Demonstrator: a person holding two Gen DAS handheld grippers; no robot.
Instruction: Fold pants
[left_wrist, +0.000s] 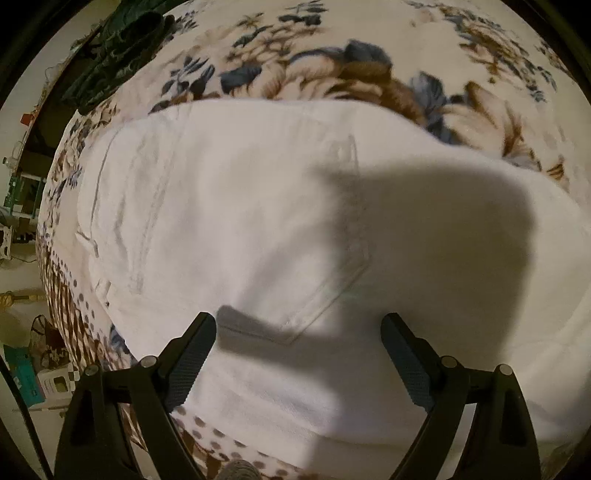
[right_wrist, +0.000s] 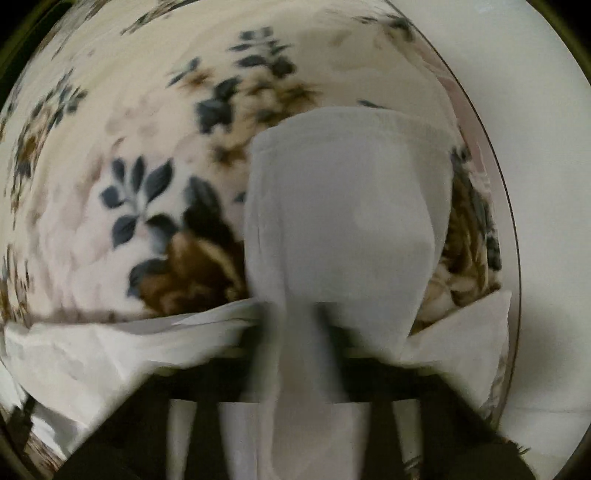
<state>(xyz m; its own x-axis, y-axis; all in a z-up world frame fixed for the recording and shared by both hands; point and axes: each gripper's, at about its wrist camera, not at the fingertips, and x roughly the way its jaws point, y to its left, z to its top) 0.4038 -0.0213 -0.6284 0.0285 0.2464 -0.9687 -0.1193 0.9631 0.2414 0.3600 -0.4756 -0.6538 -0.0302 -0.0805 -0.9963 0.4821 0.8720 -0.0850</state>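
Note:
White pants (left_wrist: 258, 221) lie flat on a floral bedspread (left_wrist: 332, 66), seat side up with a back pocket (left_wrist: 332, 288) showing. My left gripper (left_wrist: 299, 332) is open and empty, hovering just above the pants near the pocket. In the right wrist view my right gripper (right_wrist: 299, 317) is shut on a hanging fold of the white pants (right_wrist: 347, 206), pinched between its fingers (right_wrist: 269, 332) and lifted above the bedspread (right_wrist: 110, 166). The view is blurred by motion. More white fabric (right_wrist: 92, 350) trails to the left below.
Dark green cloth (left_wrist: 118, 48) lies at the bed's far left corner. The floor at left holds boxes (left_wrist: 51, 384) and clutter. A white wall (right_wrist: 546, 184) borders the bed's right edge.

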